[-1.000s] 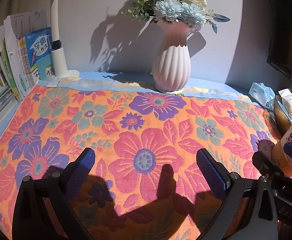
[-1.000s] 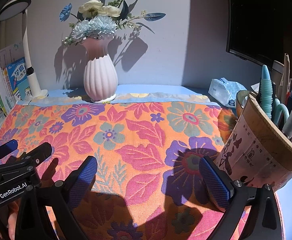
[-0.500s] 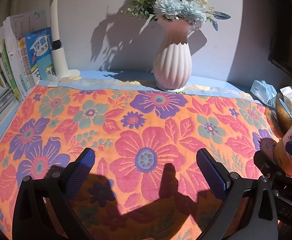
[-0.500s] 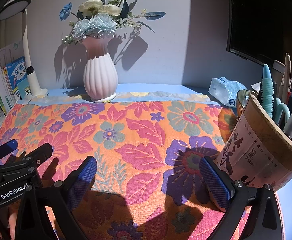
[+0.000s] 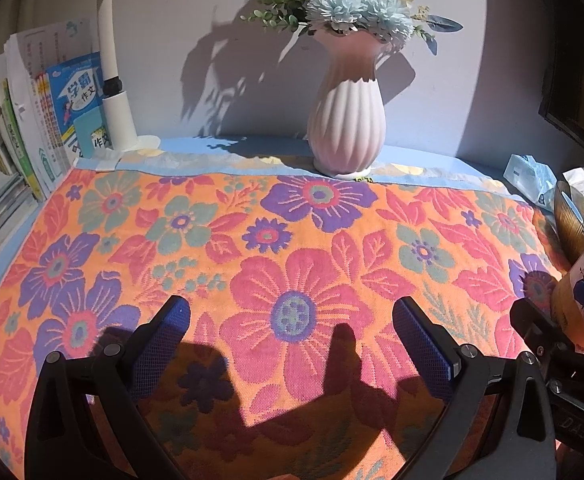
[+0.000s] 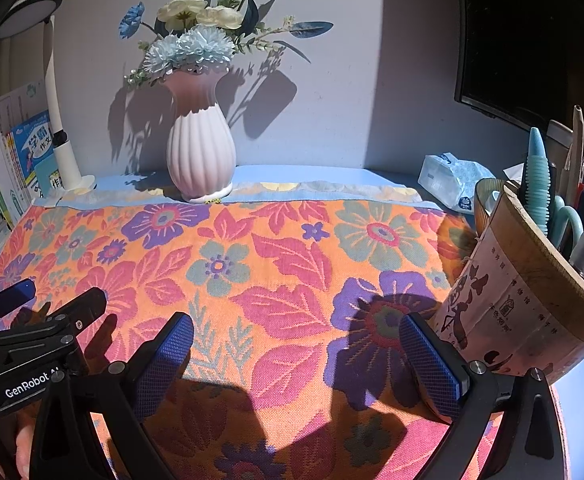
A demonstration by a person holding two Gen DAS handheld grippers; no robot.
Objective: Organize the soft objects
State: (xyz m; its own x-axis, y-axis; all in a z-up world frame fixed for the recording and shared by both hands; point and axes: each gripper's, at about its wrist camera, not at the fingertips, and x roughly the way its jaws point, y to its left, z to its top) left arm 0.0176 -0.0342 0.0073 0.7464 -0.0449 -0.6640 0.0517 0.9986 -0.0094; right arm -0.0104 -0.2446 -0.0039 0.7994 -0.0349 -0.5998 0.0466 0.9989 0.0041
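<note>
A large orange cloth with pink, purple and teal flowers (image 5: 292, 248) lies spread flat over the desk; it also fills the right wrist view (image 6: 276, 264). My left gripper (image 5: 292, 320) hovers open and empty above the cloth's near middle. My right gripper (image 6: 295, 332) hovers open and empty above the cloth's near right part, beside the pen holder. The left gripper also shows in the right wrist view (image 6: 40, 312), and the right gripper shows in the left wrist view (image 5: 563, 316).
A pink ribbed vase with flowers (image 5: 345, 128) stands at the cloth's far edge. Books (image 5: 40, 128) and a white lamp (image 5: 116, 92) stand at the far left. A pen holder (image 6: 531, 280) and a tissue pack (image 6: 451, 182) are on the right. A dark monitor (image 6: 531, 40) hangs at the back right.
Both grippers have drifted slightly; the view shifted a little. Both stay open and empty, and the cloth has not moved.
</note>
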